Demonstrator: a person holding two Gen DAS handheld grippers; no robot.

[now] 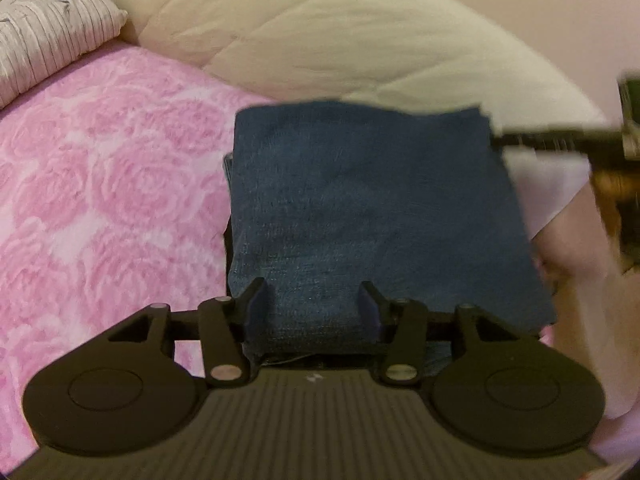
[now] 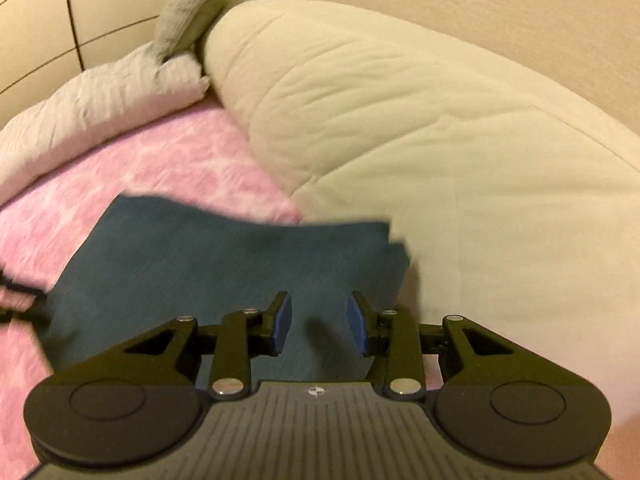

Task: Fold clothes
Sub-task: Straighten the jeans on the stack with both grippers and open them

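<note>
A bed [image 1: 100, 184] with one pink rose-embossed plush blanket carries one cream quilted duvet [image 1: 320, 28] and two ribbed pillows [image 1: 52, 36]. One folded, roughly square blue denim garment [image 1: 360, 208] lies on the blanket. The left gripper [image 1: 316, 304] straddles its thick near edge with fingers spread; the right gripper [image 2: 318, 320] hovers half-open above it, holding nothing.

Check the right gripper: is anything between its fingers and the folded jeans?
Nothing visible. The right gripper is open directly above the folded jeans, bare denim showing between its pads. The cream comforter lies beyond the jeans' edge, out of the path.
</note>
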